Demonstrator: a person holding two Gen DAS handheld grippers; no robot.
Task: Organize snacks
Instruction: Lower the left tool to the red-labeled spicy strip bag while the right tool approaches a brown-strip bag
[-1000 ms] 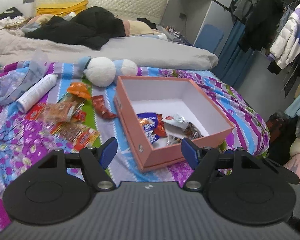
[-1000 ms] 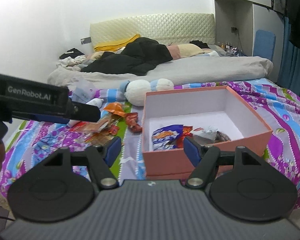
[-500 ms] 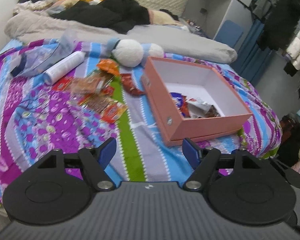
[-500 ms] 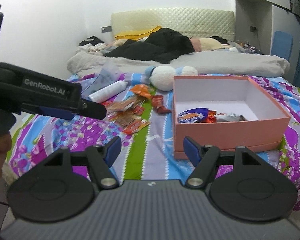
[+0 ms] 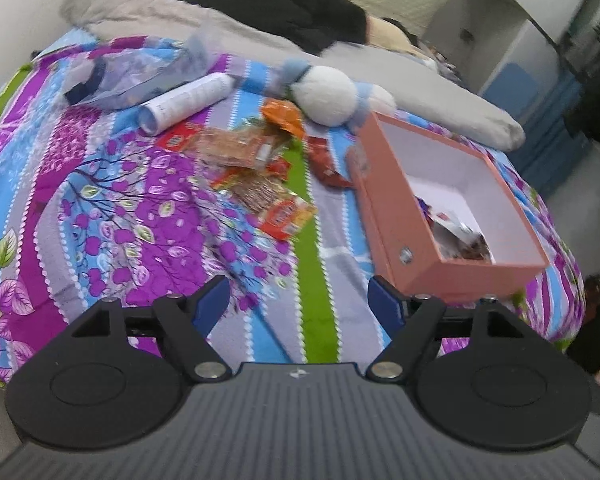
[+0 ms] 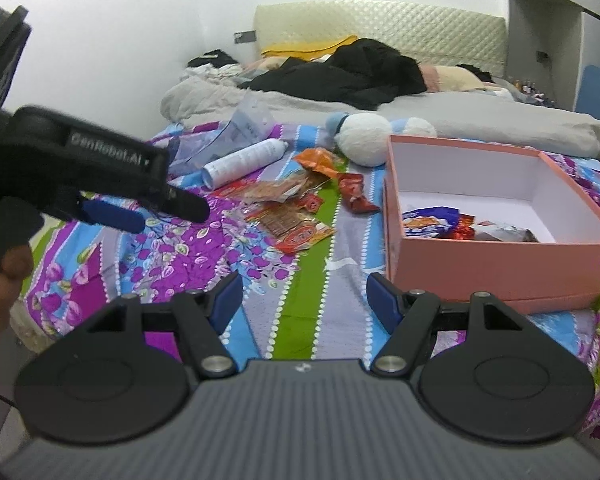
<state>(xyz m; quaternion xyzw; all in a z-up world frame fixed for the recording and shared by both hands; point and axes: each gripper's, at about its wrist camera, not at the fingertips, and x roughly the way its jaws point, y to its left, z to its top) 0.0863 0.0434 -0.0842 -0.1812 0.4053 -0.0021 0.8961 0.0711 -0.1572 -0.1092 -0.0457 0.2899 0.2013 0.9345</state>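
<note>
On the patterned bedspread (image 5: 148, 208), loose snack packets (image 5: 260, 184) are scattered to the left of a pink cardboard box (image 5: 396, 224), and a few wrapped snacks (image 6: 436, 220) are already seen inside it. Compared with a second ago, the box has been left behind by the left gripper (image 5: 298, 300): it was then centred over the box's near corner, whereas now the box is seen off to the right and bare bedspread lies between the fingertips. The view has also been tipped further downward. This is judged to mean that a fresh pickup is being set up, with the pile as the next target.

The left gripper's jaws are spread wide and nothing is held between them; over the same second they have been opened a little further. The right gripper (image 6: 304, 296) is likewise held wide and empty, its opening unchanged.

Relative to the left tongs, the nearest packet, a red-and-orange one (image 5: 286, 216), lies ahead and slightly left of centre, still apart from the fingertips. From the right wrist view, the pile is seen ahead and the box to the right, with the left gripper (image 6: 148, 210) hovering above the bedspread at left.
</note>
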